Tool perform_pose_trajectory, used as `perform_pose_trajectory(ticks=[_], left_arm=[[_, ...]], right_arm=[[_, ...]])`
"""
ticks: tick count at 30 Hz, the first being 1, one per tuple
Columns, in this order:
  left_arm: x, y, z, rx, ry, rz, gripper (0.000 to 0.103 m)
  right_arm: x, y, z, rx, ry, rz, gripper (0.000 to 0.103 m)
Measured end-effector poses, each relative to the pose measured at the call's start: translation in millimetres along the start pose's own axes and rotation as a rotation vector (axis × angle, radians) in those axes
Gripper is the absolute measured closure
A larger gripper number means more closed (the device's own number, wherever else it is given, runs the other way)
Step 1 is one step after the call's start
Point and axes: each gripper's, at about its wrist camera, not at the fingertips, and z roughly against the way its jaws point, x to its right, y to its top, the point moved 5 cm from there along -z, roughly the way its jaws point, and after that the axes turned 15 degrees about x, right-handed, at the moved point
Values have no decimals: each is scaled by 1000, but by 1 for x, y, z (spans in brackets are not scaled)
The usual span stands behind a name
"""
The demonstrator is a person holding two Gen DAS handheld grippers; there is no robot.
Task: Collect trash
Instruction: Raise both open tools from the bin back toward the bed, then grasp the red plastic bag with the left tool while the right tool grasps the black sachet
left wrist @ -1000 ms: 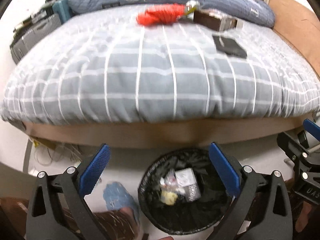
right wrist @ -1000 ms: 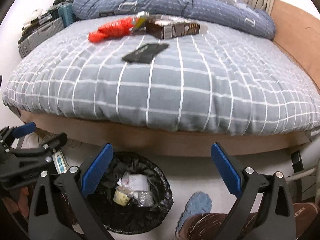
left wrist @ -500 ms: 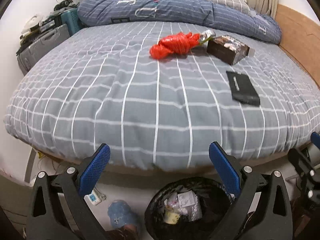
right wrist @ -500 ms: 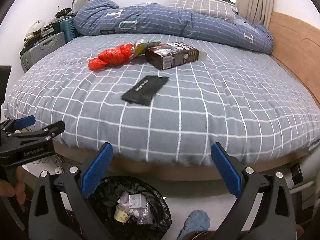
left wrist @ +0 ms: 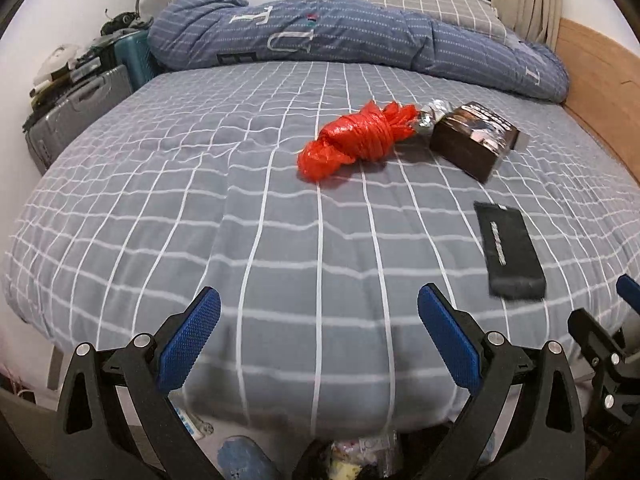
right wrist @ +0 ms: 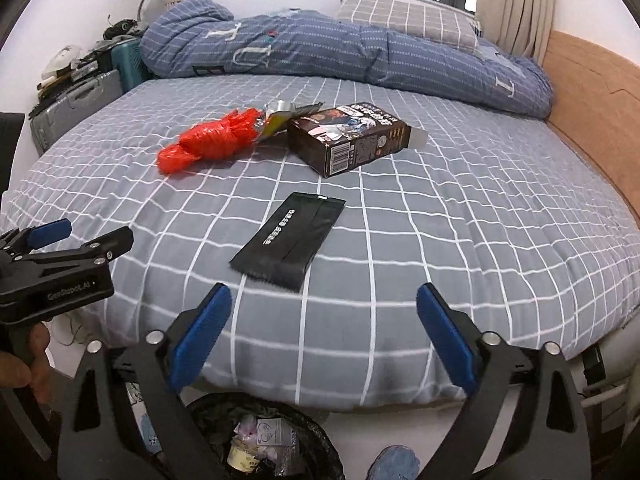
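Note:
On the grey checked bed lie a crumpled red plastic bag (left wrist: 356,140) (right wrist: 212,142), a silver foil wrapper (left wrist: 434,114) (right wrist: 280,116), a dark brown box (left wrist: 474,140) (right wrist: 348,138) and a flat black packet (left wrist: 508,250) (right wrist: 290,240). A black-lined bin (right wrist: 260,440) with several scraps stands on the floor at the bed's foot. My left gripper (left wrist: 318,340) is open and empty above the bed's near edge. My right gripper (right wrist: 324,338) is open and empty, just short of the black packet.
A folded blue duvet (left wrist: 340,36) and pillow lie at the bed's far end. Suitcases (left wrist: 80,108) stand at the left. A wooden headboard (right wrist: 592,112) runs along the right. A blue slipper (right wrist: 394,462) lies beside the bin.
Both grippers have risen from over the bin at floor level to above the bed's near edge and moved in toward the trash. Both stay open and empty.

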Motion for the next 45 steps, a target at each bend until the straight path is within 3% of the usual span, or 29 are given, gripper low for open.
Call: perform_pose_trajectory(ticks=[14, 23, 29, 33, 37, 45], left_arm=[[1, 56, -90, 0, -27, 2, 6], [18, 83, -131, -21, -82, -47, 6], [29, 90, -150, -42, -98, -71, 7], [28, 89, -161, -70, -115, -52, 22], [29, 87, -165, -78, -118, -68, 39], [27, 87, -163, -71, -124, -49, 50]], right_arm=[[-11, 23, -80, -95, 25, -43, 15], [-9, 22, -110, -175, 34, -123, 19], [-17, 13, -117, -211, 26, -97, 22], [-16, 11, -119, -221, 16, -91, 36], [-22, 9, -121, -224, 15, -52, 39], [-25, 8, -124, -231, 30, -20, 51]])
